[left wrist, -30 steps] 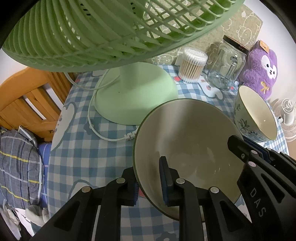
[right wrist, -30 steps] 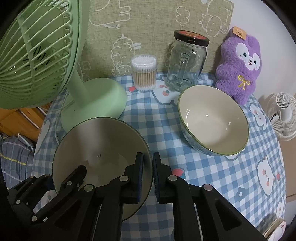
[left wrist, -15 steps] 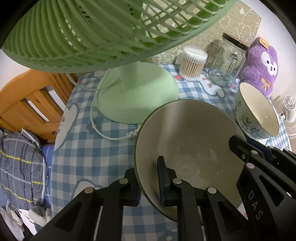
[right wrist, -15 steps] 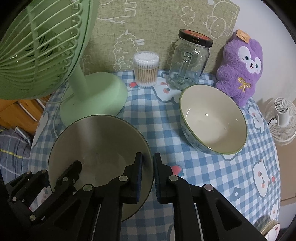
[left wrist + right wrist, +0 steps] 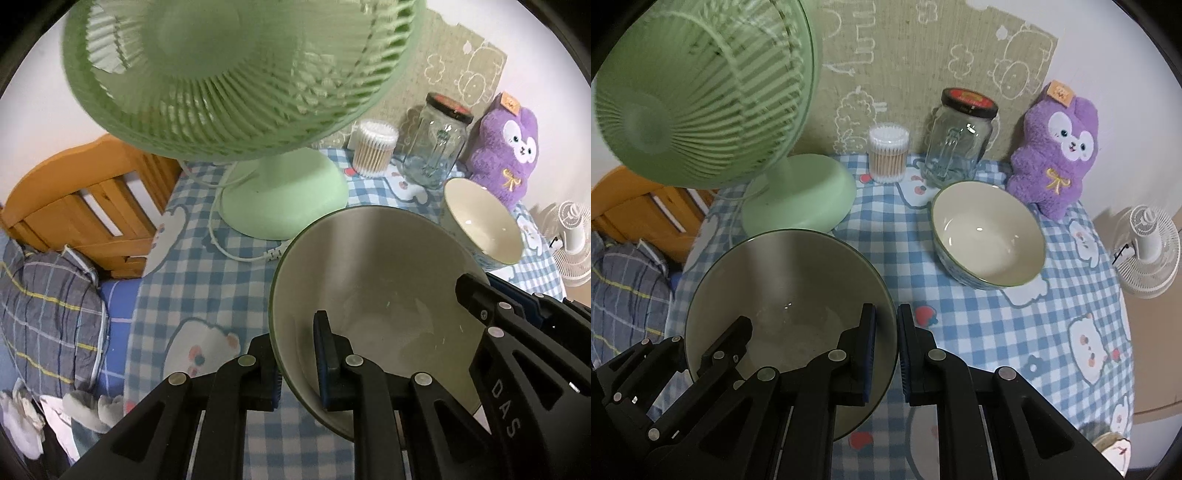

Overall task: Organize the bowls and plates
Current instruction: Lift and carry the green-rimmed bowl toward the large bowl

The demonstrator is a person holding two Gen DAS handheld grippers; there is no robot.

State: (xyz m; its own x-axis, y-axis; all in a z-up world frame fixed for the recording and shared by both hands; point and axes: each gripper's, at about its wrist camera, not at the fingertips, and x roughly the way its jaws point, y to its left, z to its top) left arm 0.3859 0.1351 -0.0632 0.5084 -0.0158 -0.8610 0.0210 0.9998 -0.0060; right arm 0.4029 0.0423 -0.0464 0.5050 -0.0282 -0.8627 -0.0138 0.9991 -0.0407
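A large cream bowl with a green rim (image 5: 373,280) (image 5: 783,280) hangs above the checked tablecloth, held at two sides of its rim. My left gripper (image 5: 295,362) is shut on the bowl's left rim, one finger inside and one outside. On the opposite rim my right gripper (image 5: 886,347) is shut in the same way; it also shows at the right of the left wrist view (image 5: 495,295). A second, smaller bowl with a blue floral outside (image 5: 988,236) (image 5: 482,221) stands upright and empty on the table to the right.
A green desk fan (image 5: 713,110) (image 5: 236,74) looms close at the left, its cord (image 5: 236,247) lying on the blue checked cloth (image 5: 997,332). Cotton swabs (image 5: 888,153), a glass jar (image 5: 958,138) and a purple plush (image 5: 1056,147) line the back. Wooden bed frame (image 5: 81,206) and bedding lie left.
Both grippers have risen with the large bowl between them, so the table and fan base look farther away. The small bowl has stayed in place.
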